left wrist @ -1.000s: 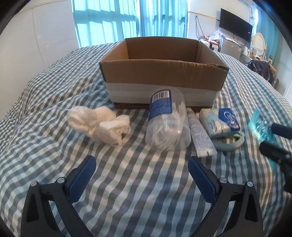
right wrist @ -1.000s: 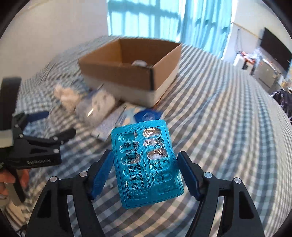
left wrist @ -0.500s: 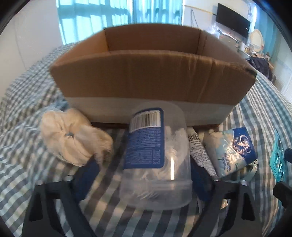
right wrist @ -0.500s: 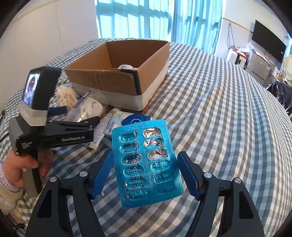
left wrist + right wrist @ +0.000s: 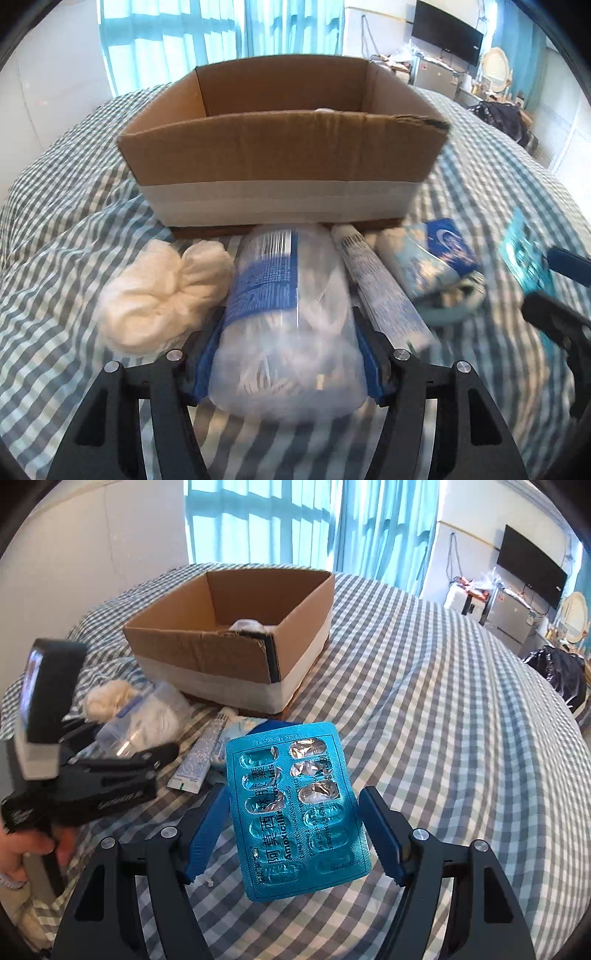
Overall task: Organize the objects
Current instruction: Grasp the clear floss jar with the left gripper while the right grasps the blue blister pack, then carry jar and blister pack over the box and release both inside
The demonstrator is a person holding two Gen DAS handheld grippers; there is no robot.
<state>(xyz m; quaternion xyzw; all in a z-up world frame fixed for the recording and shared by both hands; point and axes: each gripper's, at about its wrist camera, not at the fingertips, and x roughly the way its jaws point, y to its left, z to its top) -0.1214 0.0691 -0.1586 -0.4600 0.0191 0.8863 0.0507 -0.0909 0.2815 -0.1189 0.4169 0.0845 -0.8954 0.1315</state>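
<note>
The left tool point(image 5: 288, 354) clamps the clear tub point(image 5: 288, 321), whose long axis points at the cardboard box point(image 5: 284, 155) directly ahead on the bed. The right tool point(image 5: 291, 834) holds the blister pack point(image 5: 295, 812) upright, farther from the box.

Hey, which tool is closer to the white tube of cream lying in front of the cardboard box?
Left. The left tool straddles the clear container right beside the tube; the right tool, holding the blister pack, sits farther back.
</note>
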